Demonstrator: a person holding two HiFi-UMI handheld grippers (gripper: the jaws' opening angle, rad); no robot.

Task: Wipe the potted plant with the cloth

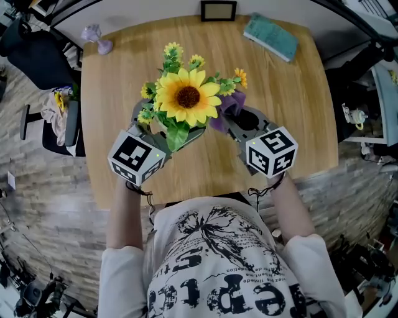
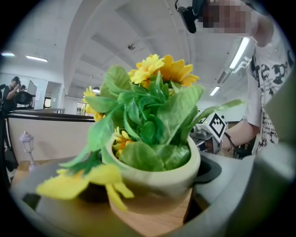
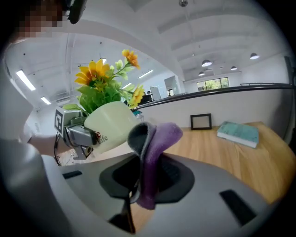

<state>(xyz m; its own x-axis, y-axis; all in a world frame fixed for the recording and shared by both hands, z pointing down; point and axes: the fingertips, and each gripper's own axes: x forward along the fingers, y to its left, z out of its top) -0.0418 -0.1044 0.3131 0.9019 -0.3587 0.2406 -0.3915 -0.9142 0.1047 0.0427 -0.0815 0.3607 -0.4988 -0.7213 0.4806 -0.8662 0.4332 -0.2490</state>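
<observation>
The potted plant (image 1: 186, 96), a big sunflower with small yellow blooms and green leaves in a cream pot (image 2: 157, 178), is at the table's middle. My left gripper (image 1: 160, 131) is shut on the pot, whose body fills the space between its jaws. In the right gripper view the pot (image 3: 113, 125) leans over, with the left gripper (image 3: 74, 129) on it. My right gripper (image 1: 235, 121) is shut on a purple and grey cloth (image 3: 155, 143), which stands up between the jaws right beside the pot. The cloth (image 1: 225, 110) touches the plant's right side under the leaves.
On the wooden table (image 1: 298, 124) a teal book (image 1: 270, 36) lies at the back right, a small picture frame (image 1: 218, 10) stands at the back edge, and a little lantern ornament (image 1: 98, 37) sits at the back left. A chair (image 1: 43, 59) stands left of the table.
</observation>
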